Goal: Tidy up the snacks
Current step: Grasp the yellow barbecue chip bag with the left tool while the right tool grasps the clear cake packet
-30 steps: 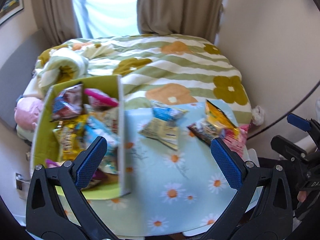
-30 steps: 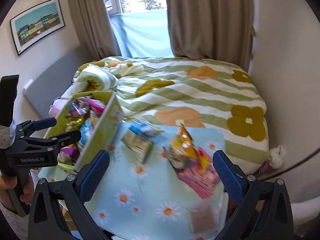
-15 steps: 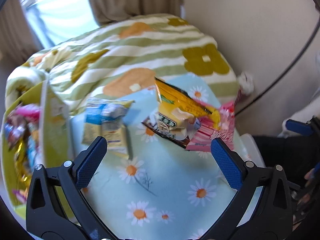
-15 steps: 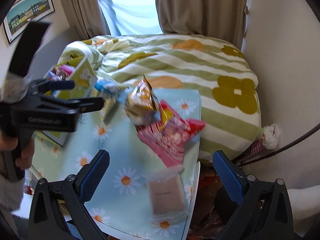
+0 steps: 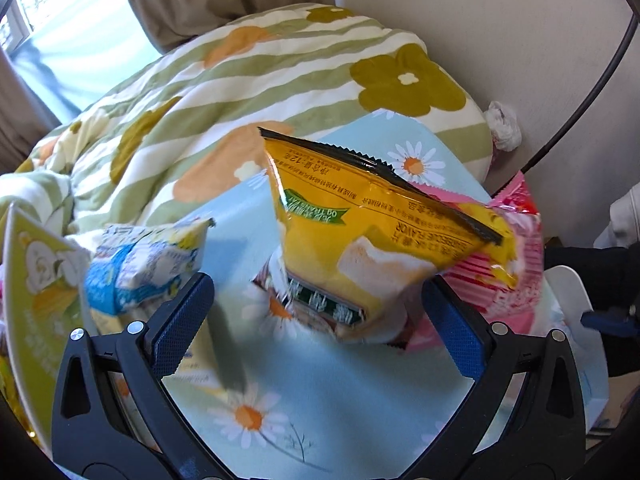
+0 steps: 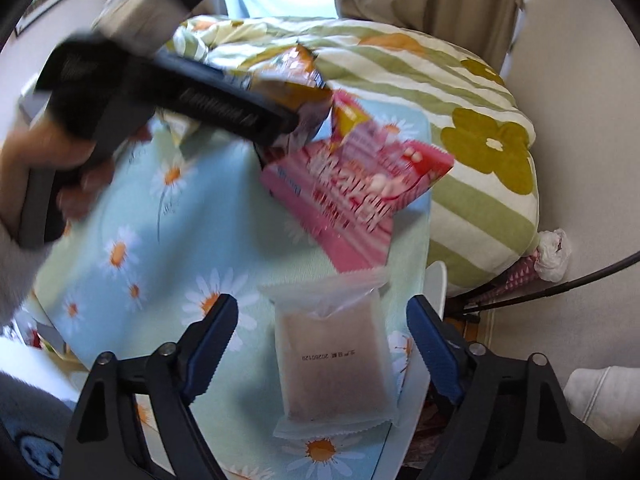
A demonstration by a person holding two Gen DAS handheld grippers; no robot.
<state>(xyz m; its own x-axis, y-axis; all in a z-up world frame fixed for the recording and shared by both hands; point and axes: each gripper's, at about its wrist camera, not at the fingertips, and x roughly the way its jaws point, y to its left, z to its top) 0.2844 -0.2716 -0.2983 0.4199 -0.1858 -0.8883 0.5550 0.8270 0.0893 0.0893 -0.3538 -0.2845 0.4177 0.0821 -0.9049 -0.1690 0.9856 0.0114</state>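
I see the big bed with its green striped flower blanket (image 5: 248, 92) behind everything. In front of it is my little table with the blue daisy cloth (image 5: 344, 392). Most of the job is still left, I think, because many snacks lie loose on the cloth.

At the far left edge is the yellow-green snack box (image 5: 36, 296). Only one side of it shows, so I cannot tell how full it is.

The biggest loose snack is the pink bag (image 6: 352, 192). It lies near the middle of the table, partly under the yellow chip bag (image 5: 360, 240). The yellow bag leans tilted on a dark packet that I can barely see. A blue and white packet (image 5: 140, 264) lies near the box. The small clear packet with a brown bar (image 6: 332, 364) sits near the table's edge.

My left gripper (image 5: 316, 320) hangs open over the yellow bag, and its jaws do not touch it. My right gripper (image 6: 320, 344) has just been closing its jaws. The clear packet lies between them, but the pads do not press it yet.

I think each hand is about to grab one snack. After that, the rest still need to go in the box.
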